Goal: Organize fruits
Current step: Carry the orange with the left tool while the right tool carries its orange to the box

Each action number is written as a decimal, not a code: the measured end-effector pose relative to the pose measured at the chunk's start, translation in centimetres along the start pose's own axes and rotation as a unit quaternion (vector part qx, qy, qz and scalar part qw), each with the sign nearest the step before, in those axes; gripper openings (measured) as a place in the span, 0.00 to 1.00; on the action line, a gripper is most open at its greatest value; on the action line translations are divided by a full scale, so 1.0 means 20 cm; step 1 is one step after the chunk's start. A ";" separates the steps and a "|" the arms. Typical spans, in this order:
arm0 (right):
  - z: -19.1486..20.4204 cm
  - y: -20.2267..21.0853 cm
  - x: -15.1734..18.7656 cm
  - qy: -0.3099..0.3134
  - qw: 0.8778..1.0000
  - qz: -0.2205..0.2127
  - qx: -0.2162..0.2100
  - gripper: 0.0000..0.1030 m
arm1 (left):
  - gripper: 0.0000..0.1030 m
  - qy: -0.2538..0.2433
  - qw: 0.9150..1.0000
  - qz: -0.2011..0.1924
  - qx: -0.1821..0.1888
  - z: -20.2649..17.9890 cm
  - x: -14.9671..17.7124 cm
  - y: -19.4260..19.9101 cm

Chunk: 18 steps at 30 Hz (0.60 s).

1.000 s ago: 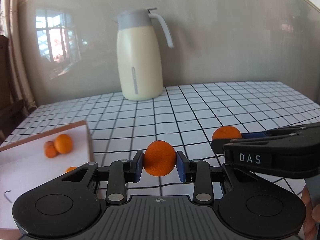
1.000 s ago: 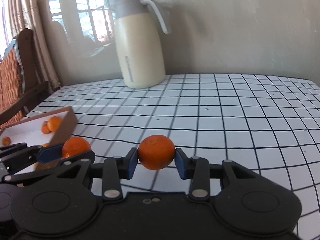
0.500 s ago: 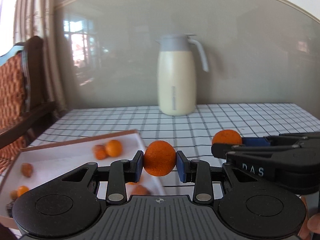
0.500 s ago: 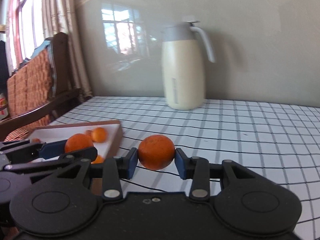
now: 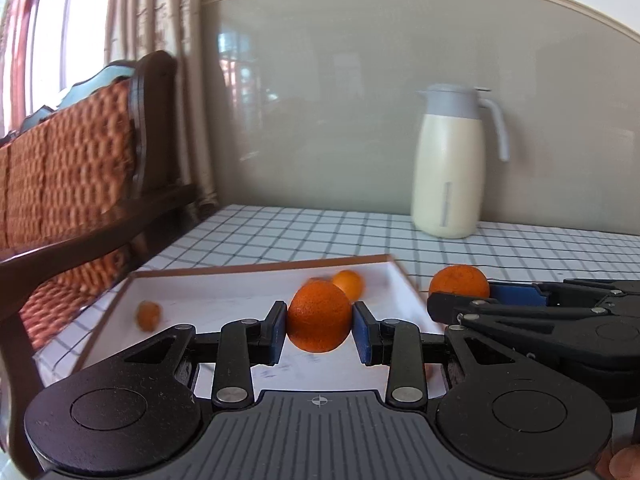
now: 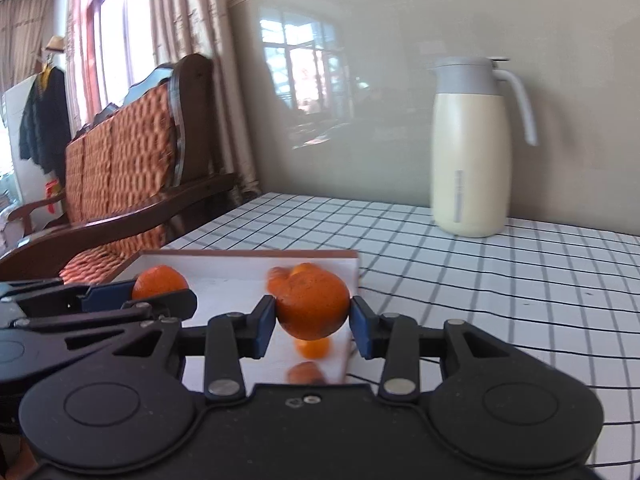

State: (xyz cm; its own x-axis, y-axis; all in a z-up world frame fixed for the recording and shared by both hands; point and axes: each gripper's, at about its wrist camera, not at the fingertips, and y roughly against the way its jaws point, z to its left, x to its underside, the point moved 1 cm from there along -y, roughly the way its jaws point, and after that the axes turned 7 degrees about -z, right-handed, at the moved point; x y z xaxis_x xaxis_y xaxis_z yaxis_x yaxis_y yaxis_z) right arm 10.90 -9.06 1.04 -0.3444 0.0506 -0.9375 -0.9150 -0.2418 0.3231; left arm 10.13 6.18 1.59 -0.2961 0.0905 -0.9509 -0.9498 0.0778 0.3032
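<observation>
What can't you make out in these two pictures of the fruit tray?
- Fruit count in the tray: both views, loose oranges blurred and partly behind each tool's held orange.
- Tray's near edge: hidden by the left tool and right tool.
- Chair: motion-blurred.

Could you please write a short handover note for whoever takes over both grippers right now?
Left gripper: shut on an orange, held above the white tray.
Right gripper: shut on a second orange, over the tray's right edge.
Done: several small oranges already lie in the tray.
Left: lower and release both held oranges into the tray. I see no loose fruit on the checked tablecloth; the cream jug stands at the back.
</observation>
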 end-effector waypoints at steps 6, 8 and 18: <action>0.12 -0.03 0.01 0.015 1.000 0.001 -0.018 0.31 | 0.34 0.010 1.000 0.005 -0.024 0.12 0.02 -0.01; 0.14 -0.04 0.01 0.017 1.000 0.000 -0.023 0.31 | 0.34 0.012 0.999 0.005 -0.029 0.15 0.03 -0.01; 0.25 -0.08 0.02 0.025 0.999 -0.005 -0.036 0.31 | 0.34 0.021 0.998 0.005 -0.051 0.27 0.06 0.01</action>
State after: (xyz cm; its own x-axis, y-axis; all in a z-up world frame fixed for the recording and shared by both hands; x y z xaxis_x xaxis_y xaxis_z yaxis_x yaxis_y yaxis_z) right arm 11.14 -3.81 0.82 -0.3228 0.0053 -0.9464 -0.9001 -0.3107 0.3053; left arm 10.22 11.74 0.78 -0.3080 0.0480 -0.9502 -0.9514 -0.0256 0.3070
